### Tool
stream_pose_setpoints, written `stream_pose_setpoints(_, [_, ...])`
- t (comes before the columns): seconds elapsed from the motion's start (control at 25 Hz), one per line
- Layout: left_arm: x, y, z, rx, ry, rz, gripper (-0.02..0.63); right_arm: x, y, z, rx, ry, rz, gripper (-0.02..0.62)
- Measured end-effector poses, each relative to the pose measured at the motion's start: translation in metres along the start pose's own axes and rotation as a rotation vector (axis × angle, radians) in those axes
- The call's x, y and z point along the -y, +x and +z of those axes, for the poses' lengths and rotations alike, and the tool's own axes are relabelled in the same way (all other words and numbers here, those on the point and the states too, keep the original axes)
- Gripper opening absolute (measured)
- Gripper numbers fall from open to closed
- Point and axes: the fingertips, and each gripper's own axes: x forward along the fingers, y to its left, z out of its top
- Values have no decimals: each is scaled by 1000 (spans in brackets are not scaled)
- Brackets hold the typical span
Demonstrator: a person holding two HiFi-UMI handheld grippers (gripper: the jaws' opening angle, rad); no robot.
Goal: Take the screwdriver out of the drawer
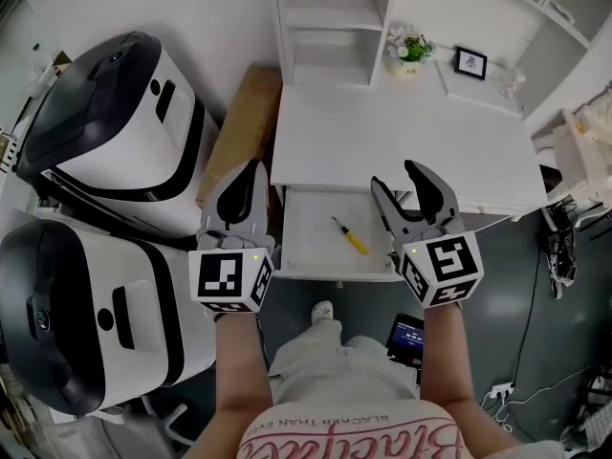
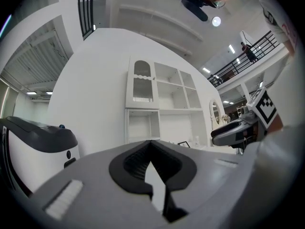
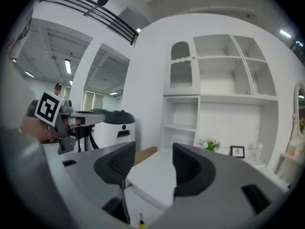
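A screwdriver with a yellow handle and a dark shaft lies slantwise in the open white drawer under the desk top. My right gripper hovers over the drawer's right edge, a little to the right of the screwdriver, jaws open with nothing between them. In the right gripper view the screwdriver's yellow handle end shows at the bottom edge, below the jaws. My left gripper sits just left of the drawer's left edge, its jaw tips together. The left gripper view shows them meeting on nothing.
Two large white-and-black machines stand to the left, with a wooden board leaning by the desk. On the desk's far side are a shelf unit, a small plant and a picture frame. A dark device lies on the floor.
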Motion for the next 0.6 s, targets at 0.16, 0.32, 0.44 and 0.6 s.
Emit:
stream_pose_setpoints(0.16, [-9, 7, -8, -12, -20, 0, 3, 2, 13, -7, -32, 11, -22, 273])
stream_pose_setpoints(0.32, [-11, 10, -21, -40, -36, -6, 3, -1, 21, -23, -72, 29, -10, 272])
stream_pose_setpoints(0.44, [-9, 11, -36, -65, -53, -9, 3, -5, 25, -43, -117, 30, 1, 272])
stream_pose_setpoints(0.6, [1, 12, -61, -113, -72, -22, 3, -7, 26, -78, -185, 51, 7, 272])
